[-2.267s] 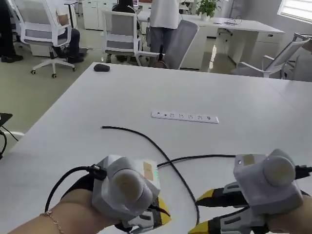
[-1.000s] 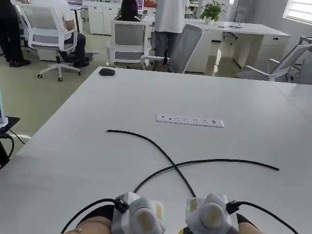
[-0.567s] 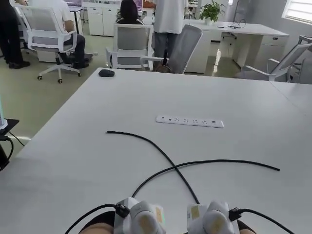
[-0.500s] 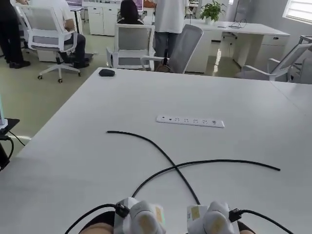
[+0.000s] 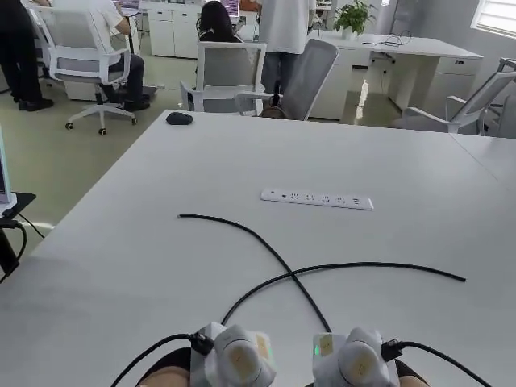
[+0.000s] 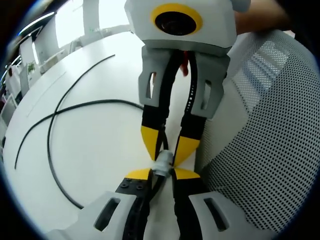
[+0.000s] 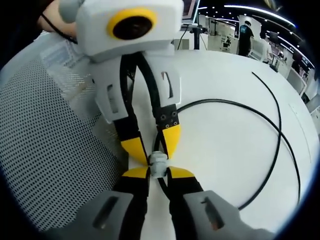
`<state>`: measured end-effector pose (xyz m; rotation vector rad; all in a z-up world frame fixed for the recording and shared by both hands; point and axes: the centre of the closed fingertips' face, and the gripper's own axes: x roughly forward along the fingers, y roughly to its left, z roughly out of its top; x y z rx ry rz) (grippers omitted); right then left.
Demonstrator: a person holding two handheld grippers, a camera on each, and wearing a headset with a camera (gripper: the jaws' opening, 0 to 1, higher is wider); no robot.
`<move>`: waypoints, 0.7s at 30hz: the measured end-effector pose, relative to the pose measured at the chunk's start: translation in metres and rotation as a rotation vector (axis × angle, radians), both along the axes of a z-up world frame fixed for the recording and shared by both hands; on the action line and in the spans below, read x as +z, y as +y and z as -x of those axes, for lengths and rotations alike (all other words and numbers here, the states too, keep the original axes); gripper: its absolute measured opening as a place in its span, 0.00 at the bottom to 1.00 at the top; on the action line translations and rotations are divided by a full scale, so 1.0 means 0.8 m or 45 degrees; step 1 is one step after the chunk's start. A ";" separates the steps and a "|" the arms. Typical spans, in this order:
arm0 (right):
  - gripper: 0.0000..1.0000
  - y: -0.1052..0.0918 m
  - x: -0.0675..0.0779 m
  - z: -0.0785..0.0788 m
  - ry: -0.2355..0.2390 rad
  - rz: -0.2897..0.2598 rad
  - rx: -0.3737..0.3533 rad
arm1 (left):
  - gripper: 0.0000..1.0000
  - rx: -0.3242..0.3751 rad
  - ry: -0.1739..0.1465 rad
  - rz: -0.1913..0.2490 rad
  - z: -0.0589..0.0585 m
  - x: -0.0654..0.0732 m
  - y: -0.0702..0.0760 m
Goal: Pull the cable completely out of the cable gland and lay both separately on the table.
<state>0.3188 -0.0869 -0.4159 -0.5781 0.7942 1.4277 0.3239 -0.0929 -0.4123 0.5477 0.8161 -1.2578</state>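
A long black cable (image 5: 274, 256) lies on the white table (image 5: 161, 177) in two crossing runs that both lead toward me. A small pale cable gland (image 6: 162, 162) (image 7: 157, 164) sits on the cable between the two grippers. My left gripper (image 6: 162, 174) (image 5: 239, 363) is shut on the cable right at the gland. My right gripper (image 7: 157, 172) (image 5: 356, 367) faces it tip to tip and is shut on the gland. In the head view the gripper bodies hide the gland.
A white power strip (image 5: 317, 198) lies across the table's middle and a dark mouse (image 5: 179, 118) rests at the far left corner. A mesh chair back (image 6: 265, 125) is close beside the grippers. Office chairs and people stand beyond the table.
Since 2.3 s ago the two grippers have come together and sunk to the near edge, and the cable's right run now lies stretched out. Over the last second nothing has visibly moved.
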 end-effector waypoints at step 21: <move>0.12 0.000 0.151 -0.036 0.178 -0.541 -0.268 | 0.17 0.144 -0.113 0.425 -0.037 0.153 0.008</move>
